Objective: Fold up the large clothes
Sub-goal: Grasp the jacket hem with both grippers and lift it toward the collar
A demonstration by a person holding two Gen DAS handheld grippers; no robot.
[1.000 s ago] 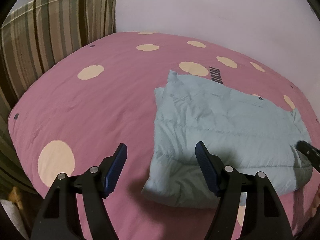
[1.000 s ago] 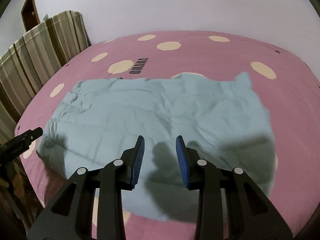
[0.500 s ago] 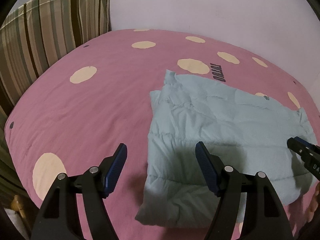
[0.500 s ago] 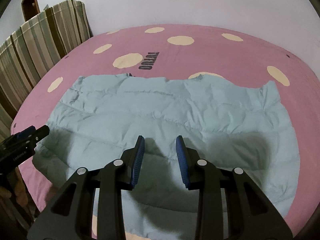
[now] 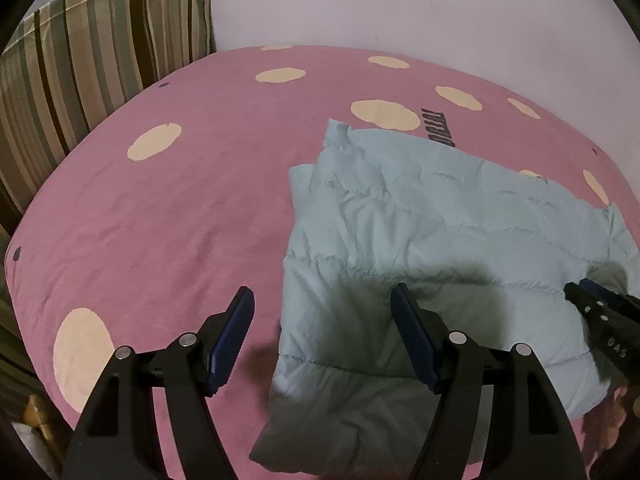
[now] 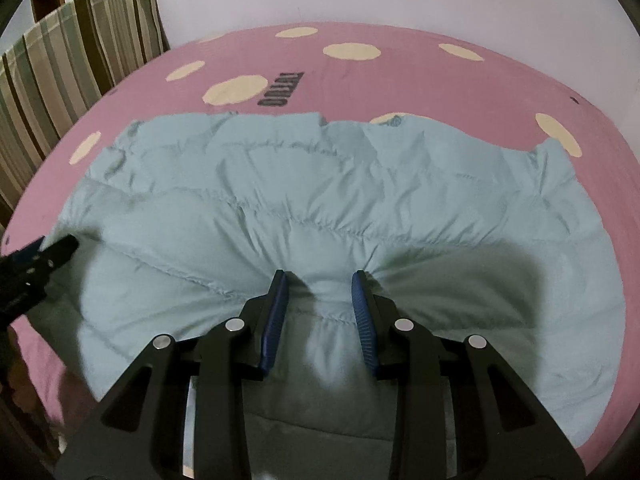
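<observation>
A pale blue puffy jacket (image 5: 440, 220) (image 6: 320, 184) lies folded flat on a pink bed sheet (image 5: 160, 208) with cream dots. My left gripper (image 5: 322, 292) stands wide open over the jacket's left edge, one finger above the sheet and the other above the jacket. My right gripper (image 6: 320, 276) is narrowly open, its tips sunk into the near middle of the jacket, and a ridge of padding bulges up between them. Each gripper's tip also shows in the other's view: the right gripper (image 5: 592, 300) at the jacket's right side, the left gripper (image 6: 52, 254) at its left.
A striped cushion (image 5: 80, 60) (image 6: 60, 60) stands at the bed's far left against a white wall (image 5: 400, 8). Bare pink sheet spreads left of the jacket. The bed's near edge drops off at the lower left.
Both grippers have come forward and down toward the jacket. The right one's tips hovered above the fabric before and now press into it. Neither gap between the fingers has changed.
</observation>
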